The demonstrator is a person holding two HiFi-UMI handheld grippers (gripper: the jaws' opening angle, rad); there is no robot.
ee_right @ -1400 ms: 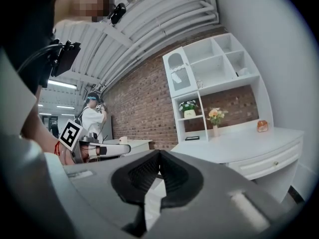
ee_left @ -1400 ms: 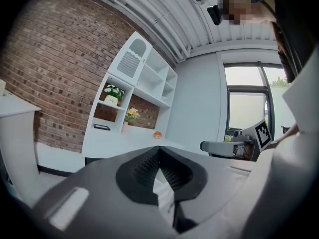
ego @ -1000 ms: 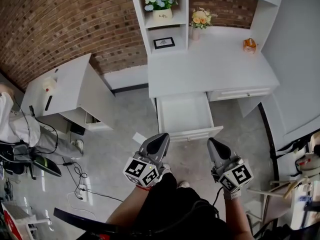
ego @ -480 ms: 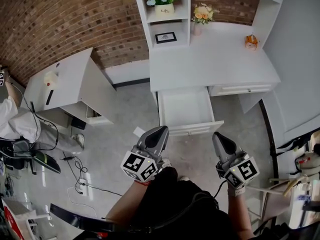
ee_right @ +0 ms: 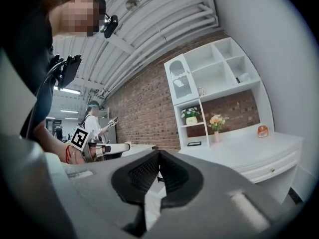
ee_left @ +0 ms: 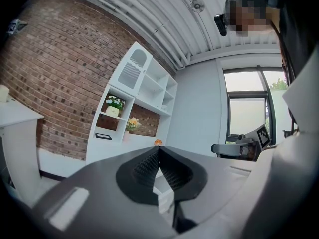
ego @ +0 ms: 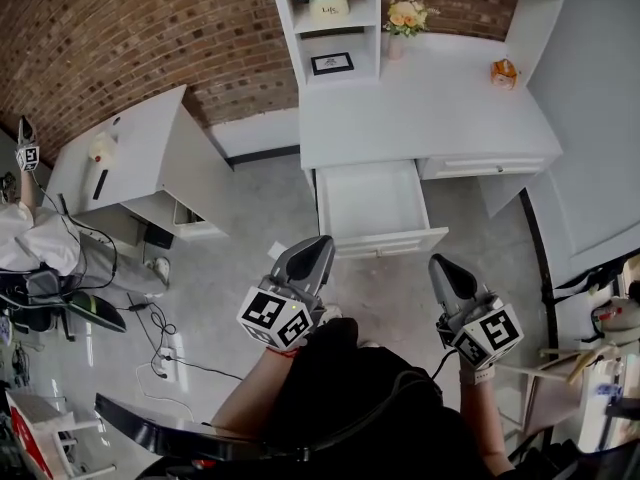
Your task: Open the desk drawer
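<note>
Drawer point(ego: 372, 206) stands open under worktop point(ego: 430, 118), at 12 o'clock of both grippers. Its front edge juts over bare floor point(ego: 388, 290), well apart from jaws. L gripper point(ego: 316, 246) & R gripper point(ego: 442, 266): jaws shut tip to tip, nothing held. Second drawer point(ego: 484, 167) at 1 o'clock, closed. Side cabinet point(ego: 140, 153) at 10 o'clock; cables point(ego: 150, 333) at 9. Flower pot point(ego: 328, 7) print too small to read.

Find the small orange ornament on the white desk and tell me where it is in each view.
Head view: orange ornament, upper right, at the back right corner of the desk.
Left gripper view: orange ornament, near the picture's centre.
Right gripper view: orange ornament, right of centre, on the desk.
Shared landmark: the flower vase stands to its left in all three.
</note>
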